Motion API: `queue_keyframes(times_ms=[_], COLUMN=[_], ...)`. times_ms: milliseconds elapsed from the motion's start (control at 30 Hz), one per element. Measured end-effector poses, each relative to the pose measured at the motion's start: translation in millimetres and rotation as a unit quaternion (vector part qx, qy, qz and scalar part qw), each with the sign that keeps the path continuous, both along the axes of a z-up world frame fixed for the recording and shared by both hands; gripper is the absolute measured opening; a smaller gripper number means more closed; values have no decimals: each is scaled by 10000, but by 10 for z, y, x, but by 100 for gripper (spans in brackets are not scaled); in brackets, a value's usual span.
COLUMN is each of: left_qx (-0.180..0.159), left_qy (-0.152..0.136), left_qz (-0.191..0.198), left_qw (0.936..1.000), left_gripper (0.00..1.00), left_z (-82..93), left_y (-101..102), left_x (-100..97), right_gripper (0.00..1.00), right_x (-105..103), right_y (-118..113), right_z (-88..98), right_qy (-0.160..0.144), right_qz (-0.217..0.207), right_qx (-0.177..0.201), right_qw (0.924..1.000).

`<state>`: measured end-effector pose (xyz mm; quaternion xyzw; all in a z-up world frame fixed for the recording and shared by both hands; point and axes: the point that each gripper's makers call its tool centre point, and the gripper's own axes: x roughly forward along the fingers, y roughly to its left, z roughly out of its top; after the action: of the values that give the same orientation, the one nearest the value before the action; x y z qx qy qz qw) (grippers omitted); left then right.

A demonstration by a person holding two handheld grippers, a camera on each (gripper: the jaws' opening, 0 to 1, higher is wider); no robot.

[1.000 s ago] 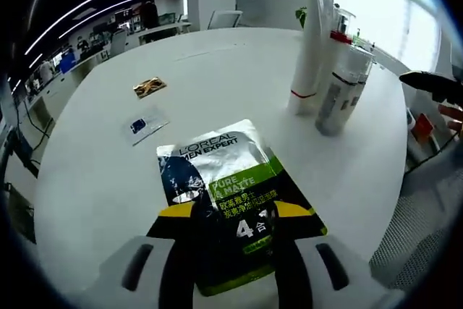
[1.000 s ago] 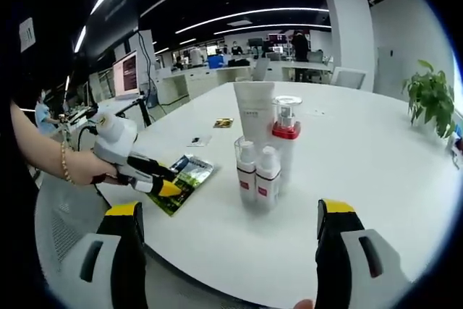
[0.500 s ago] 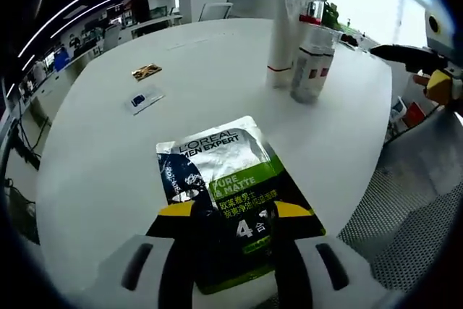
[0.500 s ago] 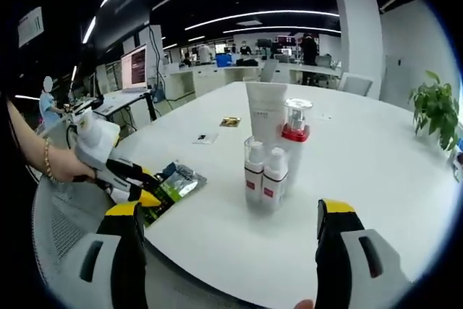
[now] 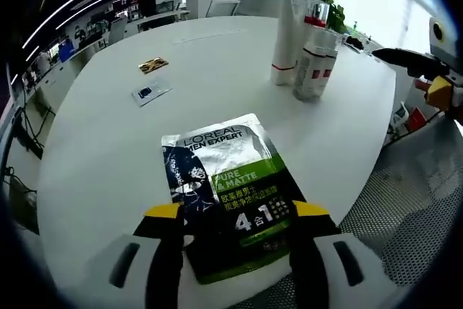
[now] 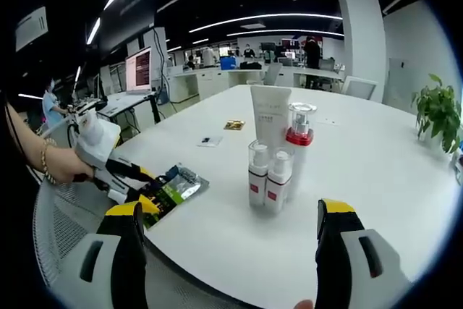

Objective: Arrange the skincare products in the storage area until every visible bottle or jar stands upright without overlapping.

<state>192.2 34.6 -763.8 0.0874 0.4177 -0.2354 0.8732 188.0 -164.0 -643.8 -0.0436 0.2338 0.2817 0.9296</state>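
Observation:
A black-and-green L'Oreal sachet (image 5: 221,179) lies flat near the front edge of the round white table (image 5: 101,157). My left gripper (image 5: 236,211) is open, one yellow tip on each side of the sachet's near end. In the right gripper view the sachet (image 6: 176,187) lies in front of the left gripper (image 6: 137,187), held by a person's hand (image 6: 61,168). A white tube (image 6: 269,117), a red-collared pump bottle (image 6: 299,135) and two small clear bottles (image 6: 268,179) stand upright together. My right gripper (image 6: 229,211) is open at the table edge with nothing between its fingers.
A gold packet (image 5: 153,65) and a small blue-and-white packet (image 5: 148,92) lie flat further back on the table. The right gripper (image 5: 423,70) comes in from the right, beyond the bottles (image 5: 311,70). A mesh chair (image 5: 405,215) stands below the table edge. A potted plant (image 6: 436,106) is far right.
My left gripper's jaws have spread wider around the sachet, which now lies free on the table. The right gripper has stayed open and barely moved.

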Motion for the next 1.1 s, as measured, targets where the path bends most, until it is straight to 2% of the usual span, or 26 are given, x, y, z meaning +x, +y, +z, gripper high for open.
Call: queue_keyframes(times_ms=[233, 333, 533, 633, 667, 700, 867, 933, 1000, 1033, 1100], left_qx=[-129, -49, 152, 470, 358, 386, 347, 307, 277, 313, 324], left_qy=[185, 323, 371, 364, 237, 302, 203, 114, 49, 71, 23], left_qz=[362, 478, 475, 299, 267, 291, 267, 180, 24, 96, -36], left_qw=[9991, 9983, 9981, 9978, 9987, 9984, 9988, 9993, 9996, 9994, 9995], left_gripper=[81, 85, 86, 86, 86, 86, 86, 82, 73, 72, 70], left_z=[-4, -46, -126, -192, -167, -145, -128, -109, -68, -80, -78], left_y=[-7, -8, 6, 54, 21, 0, -16, -45, -103, -82, -134], left_x=[66, 80, 82, 67, 99, 68, 75, 53, -23, 17, 24], right_gripper=[99, 98, 97, 97, 97, 97, 97, 97, 97, 97, 96], right_x=[-15, -15, -11, -13, -14, -13, -9, -9, -8, -7, -6], right_y=[40, 45, 57, 67, 67, 67, 65, 66, 65, 64, 59], right_z=[8, 10, 22, 25, 25, 28, 31, 35, 36, 36, 32], right_qy=[-27, -37, -60, -66, -64, -71, -83, -89, -89, -87, -70], right_qz=[140, 172, 208, 236, 240, 245, 251, 249, 245, 242, 238], right_qx=[15, 23, 73, 73, 73, 77, 95, 102, 113, 120, 117], right_qw=[9999, 9998, 9997, 9997, 9997, 9996, 9996, 9996, 9996, 9996, 9996])
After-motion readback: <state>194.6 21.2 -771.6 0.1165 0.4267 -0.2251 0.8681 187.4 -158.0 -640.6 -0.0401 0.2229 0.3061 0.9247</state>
